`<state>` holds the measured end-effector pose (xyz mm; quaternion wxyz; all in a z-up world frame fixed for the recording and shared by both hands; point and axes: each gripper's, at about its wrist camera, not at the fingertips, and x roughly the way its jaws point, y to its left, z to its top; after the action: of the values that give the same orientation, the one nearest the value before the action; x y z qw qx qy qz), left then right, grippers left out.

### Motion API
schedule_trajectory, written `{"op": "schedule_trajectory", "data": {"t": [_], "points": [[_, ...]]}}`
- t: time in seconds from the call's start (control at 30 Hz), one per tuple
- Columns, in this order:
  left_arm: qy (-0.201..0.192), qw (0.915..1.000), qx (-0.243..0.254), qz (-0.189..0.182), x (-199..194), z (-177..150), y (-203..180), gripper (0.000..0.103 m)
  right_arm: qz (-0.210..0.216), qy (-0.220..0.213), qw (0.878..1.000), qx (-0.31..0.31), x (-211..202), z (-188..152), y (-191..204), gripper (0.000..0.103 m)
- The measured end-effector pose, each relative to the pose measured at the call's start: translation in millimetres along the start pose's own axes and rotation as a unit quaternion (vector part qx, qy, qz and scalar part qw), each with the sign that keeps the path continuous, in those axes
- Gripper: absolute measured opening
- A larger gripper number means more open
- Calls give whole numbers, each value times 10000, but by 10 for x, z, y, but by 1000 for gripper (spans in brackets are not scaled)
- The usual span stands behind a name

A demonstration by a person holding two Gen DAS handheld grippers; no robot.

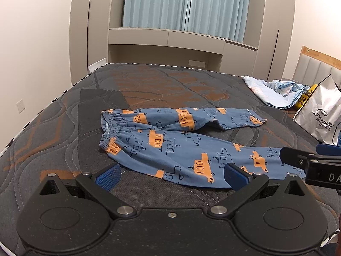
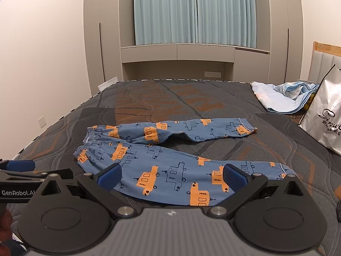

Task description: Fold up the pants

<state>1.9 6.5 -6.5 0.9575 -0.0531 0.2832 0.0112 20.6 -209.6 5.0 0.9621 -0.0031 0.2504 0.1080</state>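
Note:
Blue children's pants (image 1: 170, 147) with orange vehicle prints lie spread on the bed, waistband at the left and both legs running right, splayed apart. They also show in the right wrist view (image 2: 170, 170). My left gripper (image 1: 171, 176) is open and empty, just above the near leg's front edge. My right gripper (image 2: 171, 178) is open and empty, hovering over the near leg. The right gripper also shows at the right edge of the left wrist view (image 1: 309, 162). The left gripper shows at the left edge of the right wrist view (image 2: 25, 170).
The pants lie on a dark grey and orange quilted mattress (image 1: 64, 128). A crumpled light blue blanket (image 1: 275, 93) and a white shopping bag (image 1: 319, 115) sit at the right. Beige cabinets and curtains stand beyond the far edge.

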Motion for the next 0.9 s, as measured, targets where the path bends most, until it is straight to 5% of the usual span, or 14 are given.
{"op": "schedule_trajectory", "data": {"t": [0.9], "points": [[4, 10000, 29, 18, -20, -2, 3, 103, 0, -37, 10000, 30, -52, -28, -8, 103]]}}
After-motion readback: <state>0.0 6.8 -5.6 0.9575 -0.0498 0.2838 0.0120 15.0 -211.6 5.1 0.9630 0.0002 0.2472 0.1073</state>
